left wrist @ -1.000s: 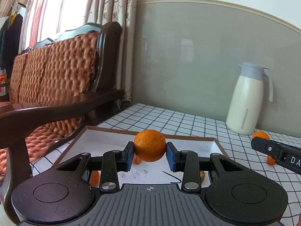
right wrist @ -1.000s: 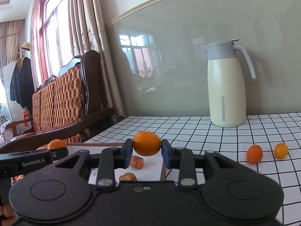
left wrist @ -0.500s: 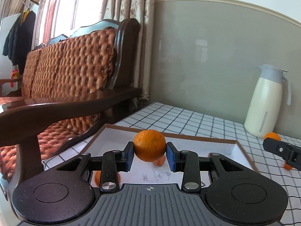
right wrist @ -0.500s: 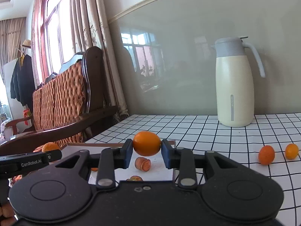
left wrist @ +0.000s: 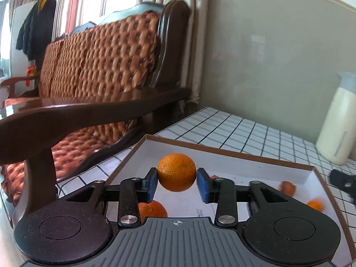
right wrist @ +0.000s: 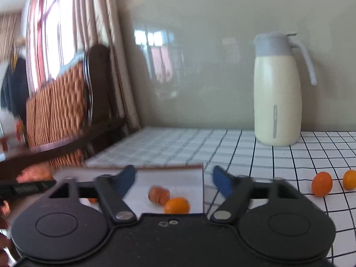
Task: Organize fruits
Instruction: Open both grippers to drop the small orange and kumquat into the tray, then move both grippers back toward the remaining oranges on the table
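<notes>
Round bumpy orange fruit [left wrist: 176, 172] sat squeezed in the left tongs [left wrist: 177, 182] over the white cardboard tray [left wrist: 255, 171]; the right tongs [right wrist: 174, 179] gaped wide, holding nothing.

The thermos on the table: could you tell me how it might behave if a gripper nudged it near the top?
The thermos stands tall on a fairly narrow base, so a high push may tip it rather than slide it. Its smooth, glossy wall looks slippery. Whether it is full cannot be seen, so its weight is uncertain.

A shallow box [left wrist: 233, 155] sits on the table [right wrist: 278, 155] near its left edge, just beside the wooden sofa [left wrist: 100, 77]. Several small fruits [right wrist: 176, 205] lie inside it. Two kumquats [right wrist: 322, 183] rest on the table to its right. Behind them, a thermos jug [right wrist: 277, 89] stands by the wall [right wrist: 200, 55].
</notes>
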Demonstrator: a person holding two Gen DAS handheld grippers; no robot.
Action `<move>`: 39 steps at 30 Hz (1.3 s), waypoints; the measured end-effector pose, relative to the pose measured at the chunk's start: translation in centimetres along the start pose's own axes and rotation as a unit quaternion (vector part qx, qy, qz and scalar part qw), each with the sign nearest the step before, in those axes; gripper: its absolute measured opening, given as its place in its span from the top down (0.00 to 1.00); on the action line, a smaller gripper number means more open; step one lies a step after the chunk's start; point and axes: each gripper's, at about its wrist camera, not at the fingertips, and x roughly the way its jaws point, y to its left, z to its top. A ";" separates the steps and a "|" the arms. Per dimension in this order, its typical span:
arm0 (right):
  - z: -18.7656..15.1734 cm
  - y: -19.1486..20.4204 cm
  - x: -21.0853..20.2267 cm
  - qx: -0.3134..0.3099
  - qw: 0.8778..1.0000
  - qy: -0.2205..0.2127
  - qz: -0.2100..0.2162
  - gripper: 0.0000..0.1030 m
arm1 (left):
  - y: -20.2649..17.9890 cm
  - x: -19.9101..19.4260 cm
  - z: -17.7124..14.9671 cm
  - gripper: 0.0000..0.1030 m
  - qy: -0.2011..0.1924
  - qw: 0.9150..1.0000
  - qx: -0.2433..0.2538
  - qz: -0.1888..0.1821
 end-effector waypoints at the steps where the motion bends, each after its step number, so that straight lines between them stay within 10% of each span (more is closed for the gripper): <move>1: 0.2 0.0 -0.4 0.003 1.000 -0.009 0.000 0.23 | 0.0 0.0 0.2 0.10 -0.001 1.000 -0.002 0.004; 7: 0.8 -1.2 -3.1 0.025 0.998 -0.052 0.022 0.06 | -1.4 -3.0 -0.2 0.00 -0.079 0.996 0.045 0.019; 39: 0.5 -2.7 -5.3 0.033 0.997 -0.053 0.038 0.06 | -2.3 -4.1 -1.0 0.00 -0.055 0.998 0.031 0.008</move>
